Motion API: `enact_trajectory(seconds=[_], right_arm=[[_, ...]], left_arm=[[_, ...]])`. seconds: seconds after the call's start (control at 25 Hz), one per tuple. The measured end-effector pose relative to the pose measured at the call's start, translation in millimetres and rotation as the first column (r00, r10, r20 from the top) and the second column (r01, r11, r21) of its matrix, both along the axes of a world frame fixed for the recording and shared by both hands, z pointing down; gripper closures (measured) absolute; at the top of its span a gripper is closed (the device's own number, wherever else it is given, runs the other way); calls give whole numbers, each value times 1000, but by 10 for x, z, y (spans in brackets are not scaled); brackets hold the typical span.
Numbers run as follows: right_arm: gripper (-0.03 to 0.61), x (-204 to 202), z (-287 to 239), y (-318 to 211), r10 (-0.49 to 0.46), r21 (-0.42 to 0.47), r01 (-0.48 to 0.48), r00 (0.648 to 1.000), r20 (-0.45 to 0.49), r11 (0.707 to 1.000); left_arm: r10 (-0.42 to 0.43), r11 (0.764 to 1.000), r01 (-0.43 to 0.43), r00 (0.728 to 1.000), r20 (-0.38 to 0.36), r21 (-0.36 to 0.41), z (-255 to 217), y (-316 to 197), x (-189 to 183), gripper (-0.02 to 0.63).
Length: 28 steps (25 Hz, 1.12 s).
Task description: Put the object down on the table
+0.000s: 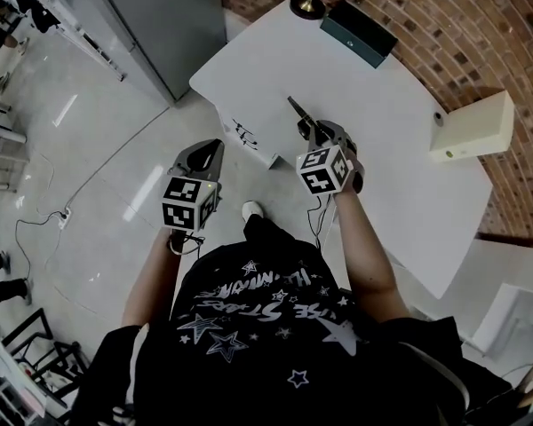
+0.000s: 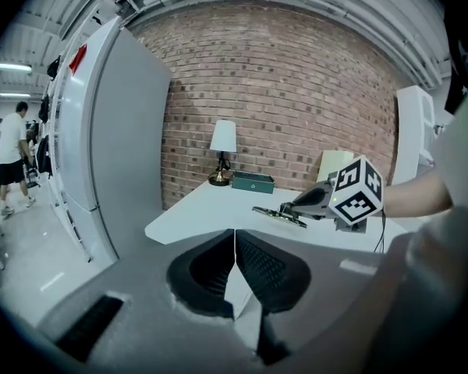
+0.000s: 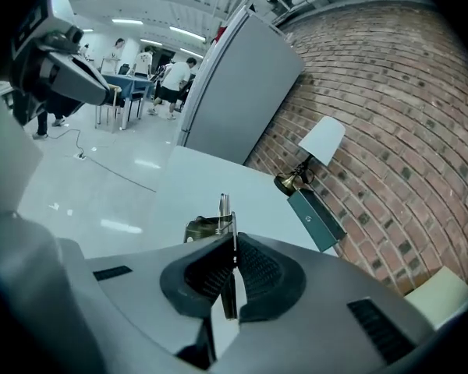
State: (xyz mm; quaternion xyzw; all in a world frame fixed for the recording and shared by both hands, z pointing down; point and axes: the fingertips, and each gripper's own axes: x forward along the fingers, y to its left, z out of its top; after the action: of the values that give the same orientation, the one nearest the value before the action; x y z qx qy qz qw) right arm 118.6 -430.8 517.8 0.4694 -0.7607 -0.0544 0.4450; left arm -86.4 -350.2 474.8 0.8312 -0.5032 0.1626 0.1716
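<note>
Pinching flat strip (image 3: 207, 226) (thin) — right tool (image 3: 234, 240)

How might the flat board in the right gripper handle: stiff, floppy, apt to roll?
Probably stiff: the flat board juts straight from the right gripper without drooping. Being thin and flat, it seems unlikely to roll on the table, and likely light.
</note>
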Motion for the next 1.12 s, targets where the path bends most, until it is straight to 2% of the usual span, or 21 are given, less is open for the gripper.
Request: enact_trajectory(seconds=[0.2, 0.56, 1.12], right_arm=[[565, 4, 162, -228, -10, -10, 9, 996, -88, 1000], [563, -16, 393, -471, -29, -28, 25, 985, -172, 999], [563, -104, 648, -420, -57, -43, 47, 963, -262, 998]], left_arm=[[-15, 1000, 15, 1000, 4, -9, 37, -178, 46, 592], [-32, 999, 32, 999, 13, -31, 133, -321, 69, 592], [-41, 998, 42, 999, 23, -48, 183, -320, 45, 592]])
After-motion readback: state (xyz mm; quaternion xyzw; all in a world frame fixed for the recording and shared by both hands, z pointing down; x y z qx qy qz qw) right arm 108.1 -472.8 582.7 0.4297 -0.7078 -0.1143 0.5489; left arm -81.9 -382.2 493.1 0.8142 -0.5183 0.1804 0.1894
